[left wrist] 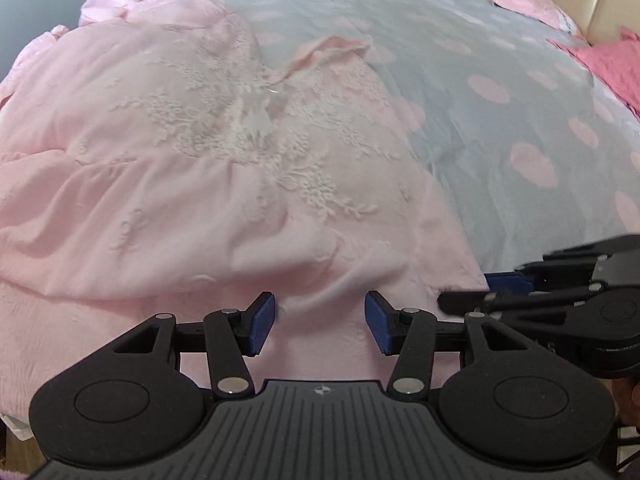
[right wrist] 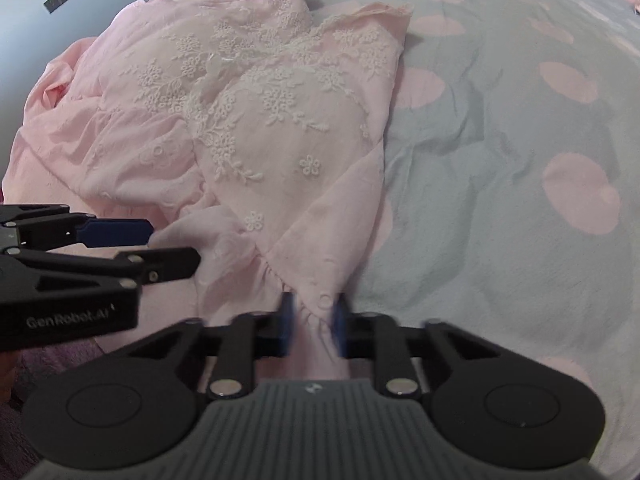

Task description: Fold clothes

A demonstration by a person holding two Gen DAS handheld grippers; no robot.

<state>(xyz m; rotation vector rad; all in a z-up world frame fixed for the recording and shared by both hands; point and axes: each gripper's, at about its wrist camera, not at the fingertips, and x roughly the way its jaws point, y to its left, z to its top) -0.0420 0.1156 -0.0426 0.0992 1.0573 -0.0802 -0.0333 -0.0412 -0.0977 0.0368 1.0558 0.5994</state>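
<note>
Pink dress (left wrist: 208,152) lies on the bed (left wrist: 500,80), on its left part as the left wrist view shows it, bodice with white embroidery facing up, skirt bunched and wrinkled toward the near edge. Judged progress: early, no clean fold visible, cloth not yet squared; most of the folding is left.

Right gripper (right wrist: 311,322) has its jaws nearly together with a bit of the dress hem between them, pads blurred, so it looks like pinching but contact is not certain. Left gripper (left wrist: 320,322) hovers over the near hem, jaws spread, holding nothing.

Edges: right side edge of the dress (right wrist: 384,168) runs straight against the grey spotted bedcover (right wrist: 500,160). Lots of open bedcover to the right for spreading or folding over. Other pink cloth (left wrist: 600,68) sits at the far right of the bed, well apart. The grippers are near each other, tight room between them.
</note>
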